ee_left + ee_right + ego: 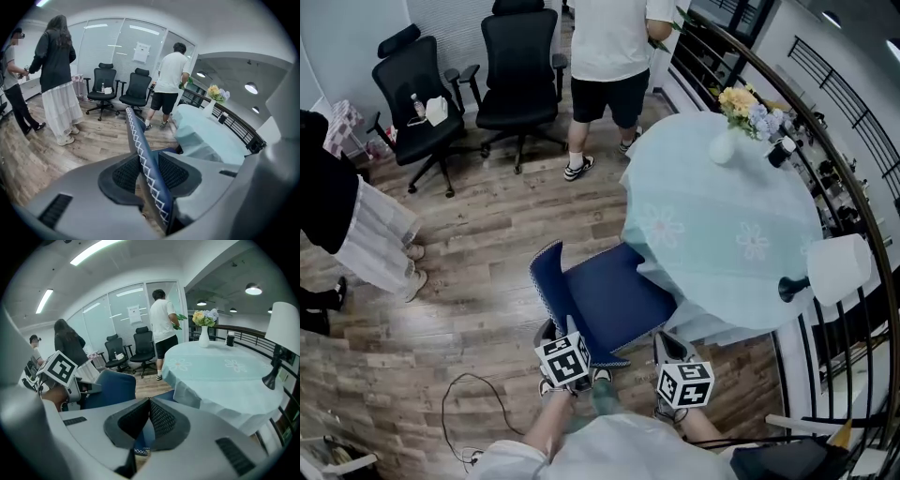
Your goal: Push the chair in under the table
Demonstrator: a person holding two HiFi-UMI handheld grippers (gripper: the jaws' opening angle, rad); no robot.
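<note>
Chair [609,298], blue with white cross-stitched piping, stands on the wooden floor [478,272] with the front of its seat tucked under the pale blue cloth of the round worktop [712,192], its back toward the person. The left tongs [144,164] are clamped on the back's stitched top edge. The right tongs [149,401] are closed, tips meeting, above the same edge nearer the worktop.

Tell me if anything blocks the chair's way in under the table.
Nothing visible does. The chair already has its seat front at the edge of the table, with no object between them. The hanging tablecloth hides the space underneath, so that part cannot be checked.
</note>
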